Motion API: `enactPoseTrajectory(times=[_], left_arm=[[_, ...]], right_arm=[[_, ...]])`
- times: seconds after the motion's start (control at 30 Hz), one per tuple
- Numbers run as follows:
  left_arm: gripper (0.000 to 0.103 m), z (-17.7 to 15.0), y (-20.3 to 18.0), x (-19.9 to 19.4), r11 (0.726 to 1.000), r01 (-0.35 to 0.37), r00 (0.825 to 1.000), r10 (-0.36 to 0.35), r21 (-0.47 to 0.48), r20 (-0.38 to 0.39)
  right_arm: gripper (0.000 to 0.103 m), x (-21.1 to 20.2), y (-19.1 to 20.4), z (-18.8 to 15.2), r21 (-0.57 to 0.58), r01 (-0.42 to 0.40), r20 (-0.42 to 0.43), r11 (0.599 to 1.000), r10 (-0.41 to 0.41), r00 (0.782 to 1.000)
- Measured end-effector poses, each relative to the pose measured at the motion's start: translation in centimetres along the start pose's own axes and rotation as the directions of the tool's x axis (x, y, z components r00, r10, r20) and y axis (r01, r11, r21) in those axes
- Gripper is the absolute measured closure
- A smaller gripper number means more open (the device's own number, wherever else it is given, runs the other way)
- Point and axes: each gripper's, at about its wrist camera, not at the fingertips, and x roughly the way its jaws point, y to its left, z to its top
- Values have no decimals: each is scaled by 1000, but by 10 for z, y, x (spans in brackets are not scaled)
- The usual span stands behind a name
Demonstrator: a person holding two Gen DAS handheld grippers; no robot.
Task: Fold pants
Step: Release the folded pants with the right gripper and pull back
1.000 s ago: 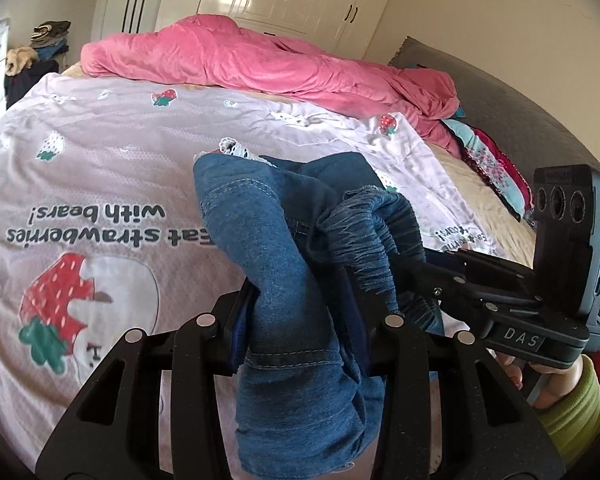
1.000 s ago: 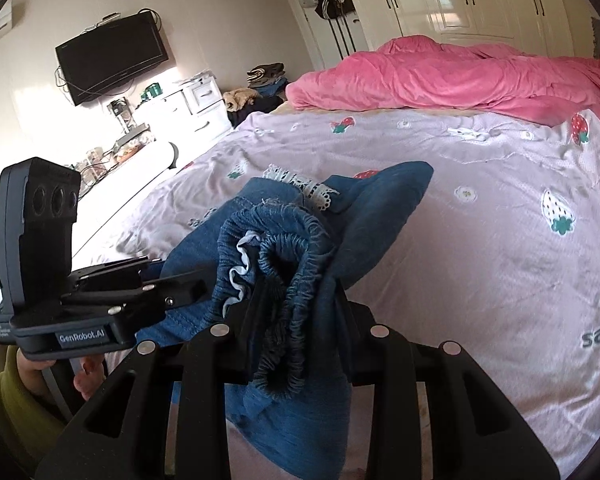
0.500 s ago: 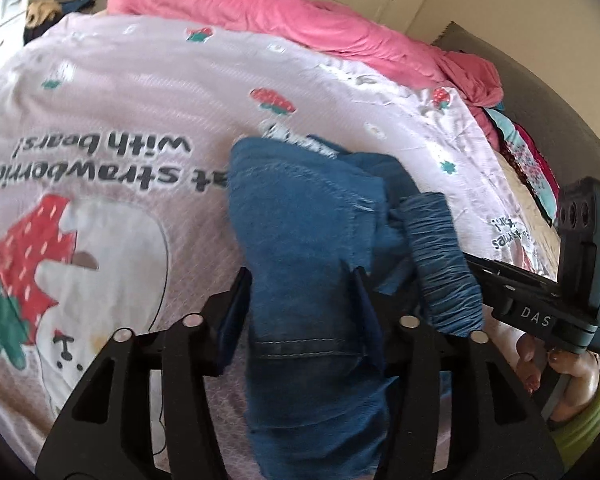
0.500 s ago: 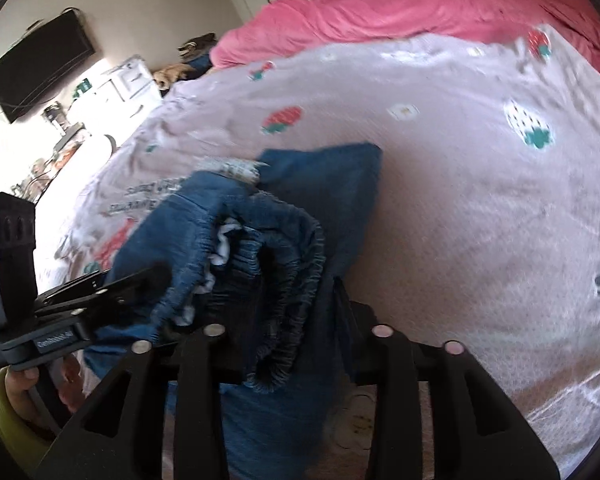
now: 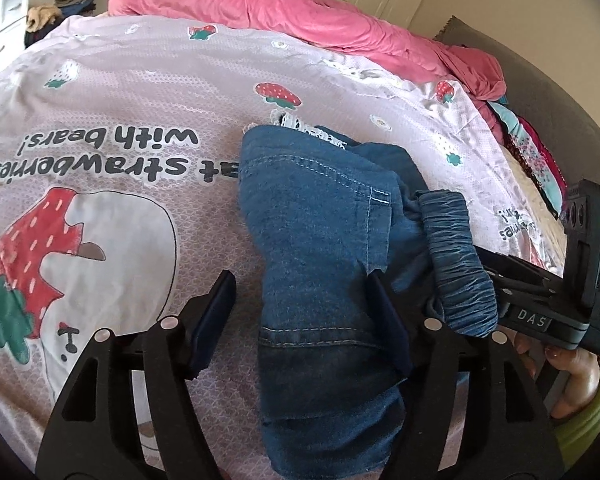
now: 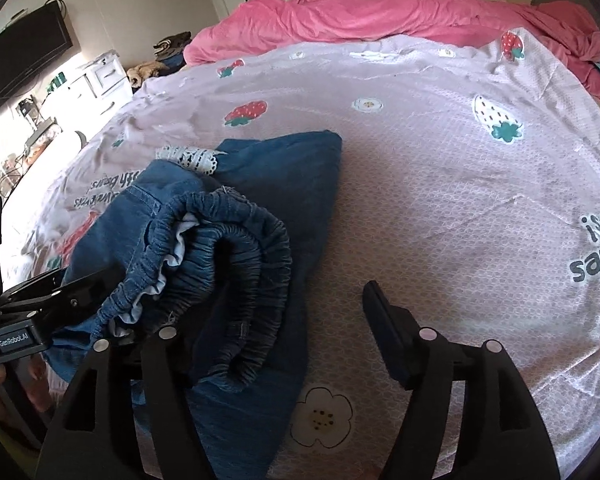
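Left wrist view: the left hand-held gripper (image 5: 300, 308) stands wide, its jaws having just been opening, loose about the folded blue denim pants (image 5: 320, 240) lying on the strawberry-print bedspread (image 5: 140, 92). Lace trim (image 5: 296, 122) peeks out behind; the gathered waistband (image 5: 456, 256) bunches rightward. The right hand-held gripper (image 6: 284, 320) likewise has just been opening, wide.

- Left gripper (image 5: 300, 312): at 6 o'clock, jaws spread after just opening; pants (image 5: 324, 264) lie between them, left pad clear of the cloth.
- Right gripper (image 5: 540, 300): at 3 o'clock, beside the gathered waistband (image 5: 456, 264).
- Strawberry-print sheet (image 5: 140, 92): beneath; pink duvet (image 5: 300, 12) at 12 o'clock.
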Motion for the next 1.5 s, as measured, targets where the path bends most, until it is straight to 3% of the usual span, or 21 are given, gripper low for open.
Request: enactPoseTrajectory(times=[0.2, 0.3, 0.43, 0.6, 1.07, 1.5], left_arm=[[35, -2, 3, -9, 1000, -4, 1000, 4, -5, 16], [31, -2, 3, -17, 1000, -7, 999, 7, -3, 34], [21, 0, 1, -28, 1000, -15, 998, 15, 6, 66], [10, 0, -4, -44, 1000, -15, 995, 13, 21, 100], [9, -29, -15, -94, 998, -54, 984, 49, 23, 170], [9, -78, -17, -119, 997, -81, 985, 79, 4, 154]], right_arm=[[30, -14, 4, 1, -28, 24, 49, 999, -23, 999], [17, -24, 4, 1, -23, 24, 84, 999, -22, 996], [9, -42, 8, 3, -37, -2, 147, 999, 7, 989], [7, -64, 16, 2, -68, -7, 210, 998, 21, 977], [4, -116, 16, -24, -25, -29, 270, 999, 35, 962], [4, -145, 26, -78, -48, -6, 228, 999, 17, 973]])
